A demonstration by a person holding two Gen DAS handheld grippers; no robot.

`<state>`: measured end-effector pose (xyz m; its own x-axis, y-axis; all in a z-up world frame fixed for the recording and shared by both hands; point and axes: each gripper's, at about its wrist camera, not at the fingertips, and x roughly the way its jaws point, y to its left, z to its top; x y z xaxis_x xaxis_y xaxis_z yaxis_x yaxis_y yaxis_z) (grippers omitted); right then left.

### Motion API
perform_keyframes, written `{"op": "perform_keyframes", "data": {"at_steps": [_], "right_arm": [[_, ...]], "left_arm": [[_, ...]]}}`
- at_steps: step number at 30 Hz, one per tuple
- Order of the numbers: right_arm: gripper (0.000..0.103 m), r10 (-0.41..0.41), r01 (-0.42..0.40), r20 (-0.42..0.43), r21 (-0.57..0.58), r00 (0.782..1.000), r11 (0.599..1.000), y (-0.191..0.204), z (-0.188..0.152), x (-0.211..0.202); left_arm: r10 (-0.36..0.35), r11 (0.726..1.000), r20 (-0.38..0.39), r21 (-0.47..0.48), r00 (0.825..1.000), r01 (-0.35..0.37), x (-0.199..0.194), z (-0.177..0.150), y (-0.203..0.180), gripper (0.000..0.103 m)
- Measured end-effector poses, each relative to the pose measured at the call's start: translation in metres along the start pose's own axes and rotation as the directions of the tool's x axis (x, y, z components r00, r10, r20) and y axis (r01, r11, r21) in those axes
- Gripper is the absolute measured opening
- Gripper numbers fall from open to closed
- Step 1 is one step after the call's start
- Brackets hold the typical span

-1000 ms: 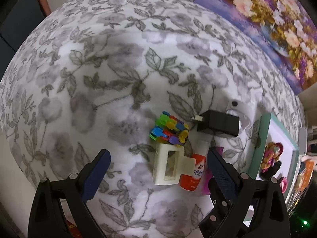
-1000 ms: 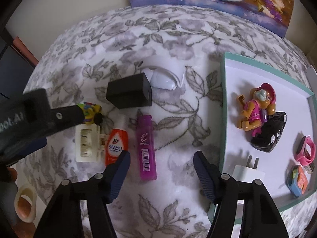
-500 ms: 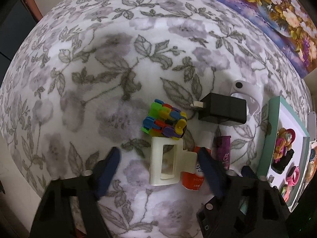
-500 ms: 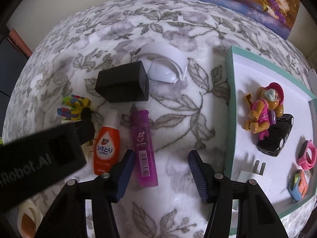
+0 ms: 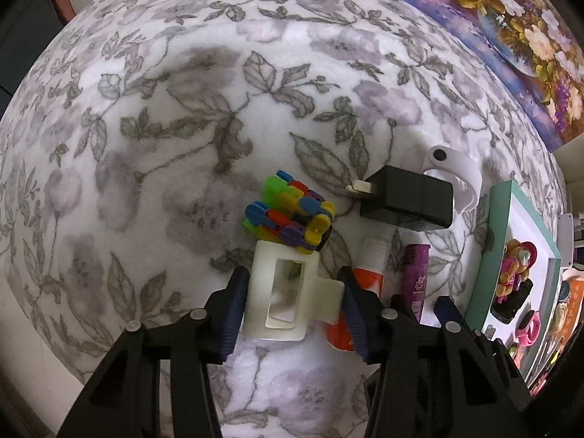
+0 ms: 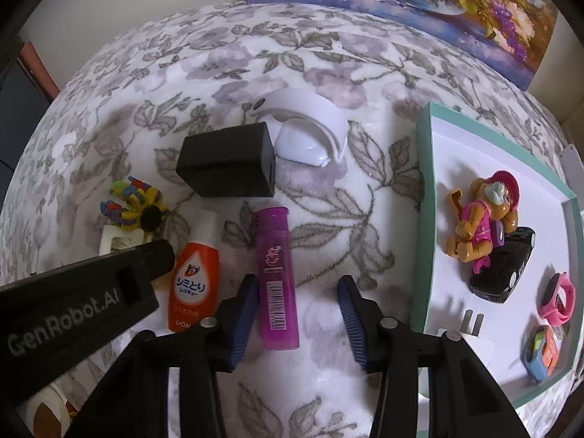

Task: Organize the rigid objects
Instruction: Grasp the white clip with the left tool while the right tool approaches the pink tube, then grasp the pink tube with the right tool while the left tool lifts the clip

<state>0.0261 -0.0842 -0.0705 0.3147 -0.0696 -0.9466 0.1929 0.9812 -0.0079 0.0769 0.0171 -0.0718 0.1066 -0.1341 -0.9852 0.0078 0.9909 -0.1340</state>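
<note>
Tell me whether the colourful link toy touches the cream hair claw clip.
Touching. The left wrist view shows the colourful link toy resting against the top edge of the cream hair claw clip, with no cloth visible between them.

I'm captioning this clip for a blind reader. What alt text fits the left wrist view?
The left hand-held gripper is closing around a cream hair claw clip on a floral cloth. A colourful link toy, black charger and teal-rimmed tray lie beyond.
</note>
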Motion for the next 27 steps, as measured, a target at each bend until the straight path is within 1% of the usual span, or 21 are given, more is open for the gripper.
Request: {"op": "perform_keyframes", "data": {"at_steps": [4,7,12,13,15,21,27], "right_arm": [[0.038,-0.003,0.003,0.005,-0.004,1.000,1.000,0.002,0.002,-0.001],[0.034,0.008,-0.008,0.003,0.018,1.000,1.000,-0.002,0.002,-0.001],[0.028,0.001,-0.001,-0.001,0.021,1.000,1.000,-0.004,0.002,-0.003],[0.025,0.003,-0.003,-0.003,0.021,1.000,1.000,-0.004,0.002,-0.004],[0.023,0.018,-0.018,-0.008,0.028,1.000,0.999,-0.010,0.001,-0.005],[0.022,0.071,-0.070,-0.011,0.075,0.997,0.995,-0.030,-0.001,-0.012],[0.021,0.111,-0.115,0.052,0.087,0.992,0.990,-0.045,0.003,-0.039]], "left_arm": [[0.002,1.000,0.001,-0.009,1.000,-0.002,-0.002,0.001,0.001,0.051],[0.004,1.000,0.003,-0.014,1.000,-0.004,-0.003,0.000,0.000,0.051],[0.014,1.000,0.029,-0.023,0.999,-0.013,-0.011,0.001,0.000,0.051],[0.014,1.000,0.034,-0.024,0.999,-0.013,-0.013,0.001,0.000,0.051],[0.009,1.000,0.040,-0.026,0.999,-0.008,-0.016,0.001,0.000,0.051],[-0.003,0.999,0.073,-0.036,0.997,0.005,-0.029,0.003,0.003,0.051],[-0.032,0.998,0.142,-0.044,0.989,0.039,-0.053,0.001,0.006,0.051]]}}
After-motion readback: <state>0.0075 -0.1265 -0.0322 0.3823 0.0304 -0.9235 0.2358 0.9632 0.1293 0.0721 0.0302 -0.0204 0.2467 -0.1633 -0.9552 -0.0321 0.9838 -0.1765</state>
